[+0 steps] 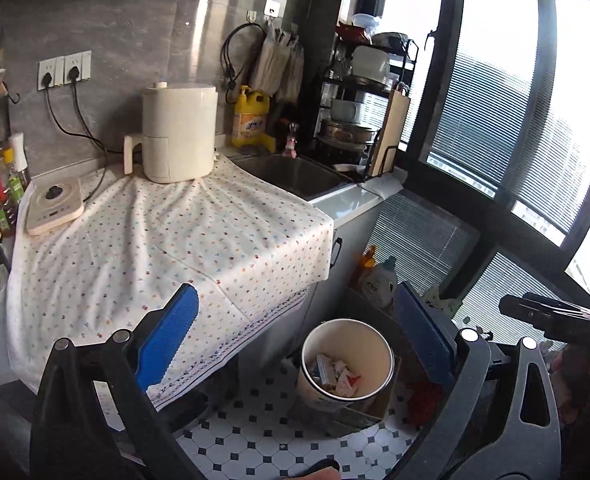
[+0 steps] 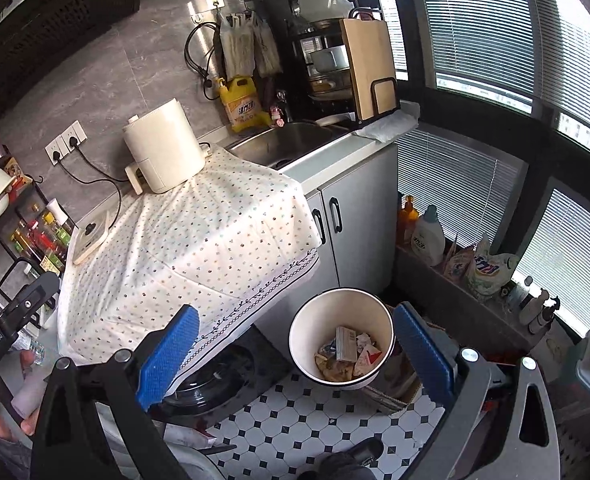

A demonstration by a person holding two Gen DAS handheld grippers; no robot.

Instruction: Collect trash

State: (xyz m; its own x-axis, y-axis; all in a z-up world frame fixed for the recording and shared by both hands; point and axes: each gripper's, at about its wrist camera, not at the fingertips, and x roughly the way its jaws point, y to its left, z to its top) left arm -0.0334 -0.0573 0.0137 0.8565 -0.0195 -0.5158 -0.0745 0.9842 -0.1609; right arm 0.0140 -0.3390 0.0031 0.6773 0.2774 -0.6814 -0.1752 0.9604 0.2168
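Note:
A white round trash bin (image 1: 345, 360) stands on the tiled floor beside the counter and holds crumpled wrappers and paper scraps (image 1: 337, 376). It also shows in the right wrist view (image 2: 341, 338), with the trash (image 2: 347, 354) at its bottom. My left gripper (image 1: 295, 340) is open and empty, held above and in front of the bin. My right gripper (image 2: 295, 356) is open and empty, also above the bin. The spotted cloth (image 1: 167, 248) over the counter carries no loose trash that I can see.
A cream air fryer (image 1: 179, 132) and a small cooker (image 1: 55, 204) sit on the cloth. A sink (image 1: 291, 172), yellow detergent bottle (image 1: 251, 120) and dish rack (image 1: 359, 120) lie behind. Spice bottles (image 1: 3, 192) stand left. Bottles and bags (image 2: 447, 240) line the window ledge.

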